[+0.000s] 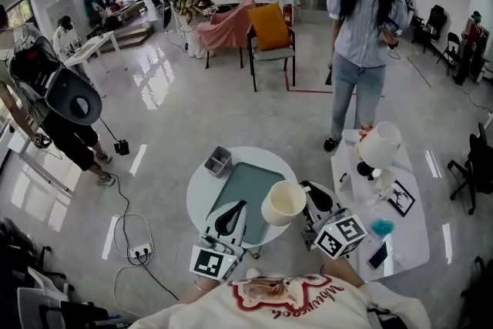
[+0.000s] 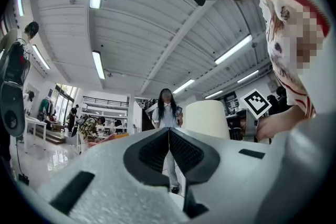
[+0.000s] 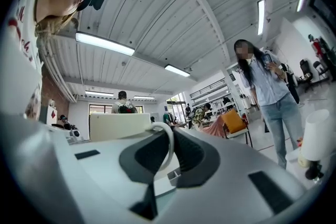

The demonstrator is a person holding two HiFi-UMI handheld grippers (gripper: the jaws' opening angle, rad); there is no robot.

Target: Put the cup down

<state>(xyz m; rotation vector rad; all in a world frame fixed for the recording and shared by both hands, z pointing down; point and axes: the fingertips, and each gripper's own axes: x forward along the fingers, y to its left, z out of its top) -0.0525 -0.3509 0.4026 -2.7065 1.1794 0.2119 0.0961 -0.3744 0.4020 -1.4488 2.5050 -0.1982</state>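
— As you look down at the round table (image 1: 200, 195), where is the cup (image 1: 283, 203)?

— My right gripper (image 1: 306, 190) has it. The cream cup is at the table's 3 o'clock edge, mouth upward, and my jaws are pinched on its thin handle (image 3: 169, 147). I cannot tell whether its base touches the tabletop.

— And your left?

— My left gripper (image 1: 237, 208) hovers at the table's 6 o'clock, just beside the cup, jaws pressed together with nothing between them.

— What else is there?

— A teal tray (image 1: 246, 185) lies in the table's middle, and a small metal box (image 1: 219, 161) stands at 11 o'clock. A person (image 1: 362, 35) in a pale blue shirt stands on the floor beyond, at 1 o'clock.
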